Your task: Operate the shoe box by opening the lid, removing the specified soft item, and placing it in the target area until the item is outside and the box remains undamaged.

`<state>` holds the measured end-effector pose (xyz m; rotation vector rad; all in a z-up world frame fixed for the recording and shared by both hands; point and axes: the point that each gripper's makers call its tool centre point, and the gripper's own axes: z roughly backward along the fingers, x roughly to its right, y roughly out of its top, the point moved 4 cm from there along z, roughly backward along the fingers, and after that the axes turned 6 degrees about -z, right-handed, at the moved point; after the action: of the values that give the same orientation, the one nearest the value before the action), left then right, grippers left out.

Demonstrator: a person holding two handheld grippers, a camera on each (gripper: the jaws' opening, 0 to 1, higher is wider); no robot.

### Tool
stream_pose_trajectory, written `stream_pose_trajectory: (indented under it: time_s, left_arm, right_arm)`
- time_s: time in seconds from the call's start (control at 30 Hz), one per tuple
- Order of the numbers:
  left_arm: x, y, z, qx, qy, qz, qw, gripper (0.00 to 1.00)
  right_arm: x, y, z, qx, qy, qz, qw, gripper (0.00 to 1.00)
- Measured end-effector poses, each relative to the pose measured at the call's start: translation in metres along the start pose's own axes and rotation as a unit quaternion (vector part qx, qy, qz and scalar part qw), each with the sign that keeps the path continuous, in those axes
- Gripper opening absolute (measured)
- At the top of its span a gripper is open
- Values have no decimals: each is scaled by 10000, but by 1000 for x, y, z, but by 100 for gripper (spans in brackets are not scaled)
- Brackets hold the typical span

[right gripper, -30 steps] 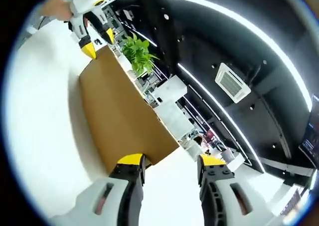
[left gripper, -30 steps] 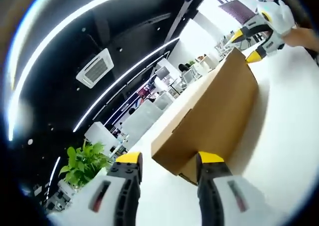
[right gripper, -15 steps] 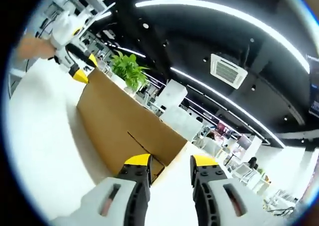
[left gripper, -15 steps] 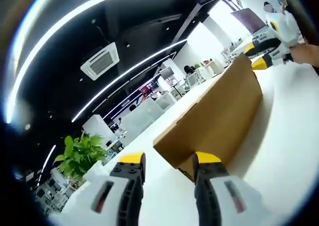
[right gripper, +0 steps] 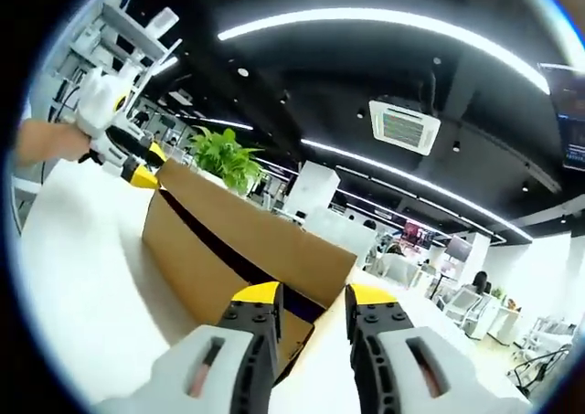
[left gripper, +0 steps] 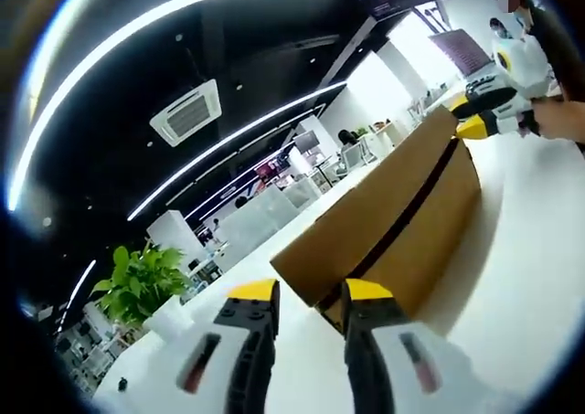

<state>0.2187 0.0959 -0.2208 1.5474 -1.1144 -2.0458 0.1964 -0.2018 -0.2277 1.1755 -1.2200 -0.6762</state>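
While the cardboard shoe box (left gripper: 393,222) sits on a white table (left gripper: 521,277) with its lid (right gripper: 247,227) lifted to a dark gap, the left gripper (left gripper: 309,292) and right gripper (right gripper: 313,292) meet opposite ends, jaws narrowly apart; whether they pinch anything is unclear.

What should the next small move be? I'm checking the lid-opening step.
Probably lift both ends together a little more: the lid shows just a dark gap above the box, with the left gripper and right gripper at opposite ends.
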Motion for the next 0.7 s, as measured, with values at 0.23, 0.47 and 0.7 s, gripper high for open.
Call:
stream_pose_trajectory:
  time_s: [0.23, 0.47, 0.7]
  left_arm:
    - [1, 0, -1, 10, -10, -13, 10000, 25]
    - [-3, 3, 0, 142, -51, 348, 9993, 25]
    - [-6, 8, -1, 304, -100, 739, 9968, 27]
  right_arm:
    - [-1, -1, 0, 25, -71, 65, 9999, 26]
    - [6, 3, -7, 104, -151, 74, 9998, 26]
    - [5, 6, -7, 159, -162, -23, 9997, 26]
